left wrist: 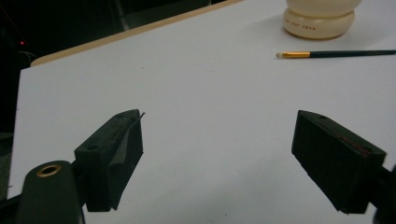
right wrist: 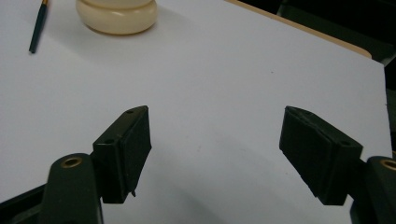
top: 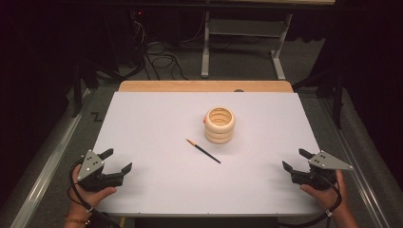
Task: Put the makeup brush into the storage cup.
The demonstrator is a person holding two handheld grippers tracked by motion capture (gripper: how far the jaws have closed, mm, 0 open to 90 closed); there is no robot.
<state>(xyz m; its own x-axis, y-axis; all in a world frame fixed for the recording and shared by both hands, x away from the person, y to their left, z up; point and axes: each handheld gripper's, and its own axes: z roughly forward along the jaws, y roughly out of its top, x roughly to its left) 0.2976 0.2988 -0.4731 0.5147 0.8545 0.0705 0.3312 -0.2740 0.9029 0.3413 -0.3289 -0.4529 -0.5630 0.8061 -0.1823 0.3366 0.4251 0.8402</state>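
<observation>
From the high view, a dark pencil lies mid-table, just before a cream ringed holder; left gripper and right gripper rest apart, released. The left gripper view shows the pencil's gold ferrule and pale eraser. In the right gripper view its dark tip end lies beside the holder.

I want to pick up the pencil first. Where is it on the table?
In the high view the pencil lies near the table's middle, just in front and left of the ringed holder, apart from it.
</observation>
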